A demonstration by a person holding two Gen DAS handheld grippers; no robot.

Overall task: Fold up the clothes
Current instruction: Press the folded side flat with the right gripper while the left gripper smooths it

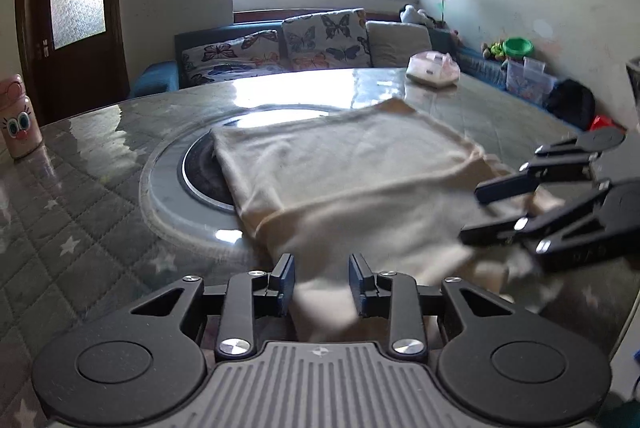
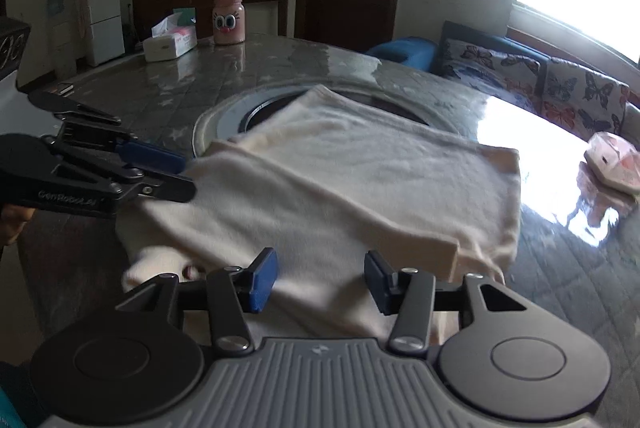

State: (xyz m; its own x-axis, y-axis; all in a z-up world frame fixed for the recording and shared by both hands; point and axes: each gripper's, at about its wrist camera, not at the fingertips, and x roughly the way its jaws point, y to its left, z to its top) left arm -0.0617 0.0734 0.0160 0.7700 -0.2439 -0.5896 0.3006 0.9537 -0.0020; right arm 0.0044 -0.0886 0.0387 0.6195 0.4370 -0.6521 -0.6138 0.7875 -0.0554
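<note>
A cream garment (image 1: 348,179) lies partly folded on the round table, over the central turntable ring; it also shows in the right wrist view (image 2: 352,187). My left gripper (image 1: 321,284) is open over the garment's near edge, and cloth lies between its fingers without being pinched. It shows from the side in the right wrist view (image 2: 188,173). My right gripper (image 2: 320,282) is open just above the garment's near edge. It shows at the right of the left wrist view (image 1: 470,214), fingers spread over the cloth.
A pink cartoon bottle (image 1: 18,115) stands at the table's far left, also in the right wrist view (image 2: 229,15). A tissue box (image 2: 170,41) and a pink-white packet (image 1: 432,69) sit on the table (image 1: 80,211). A sofa with butterfly cushions (image 1: 280,47) lies behind.
</note>
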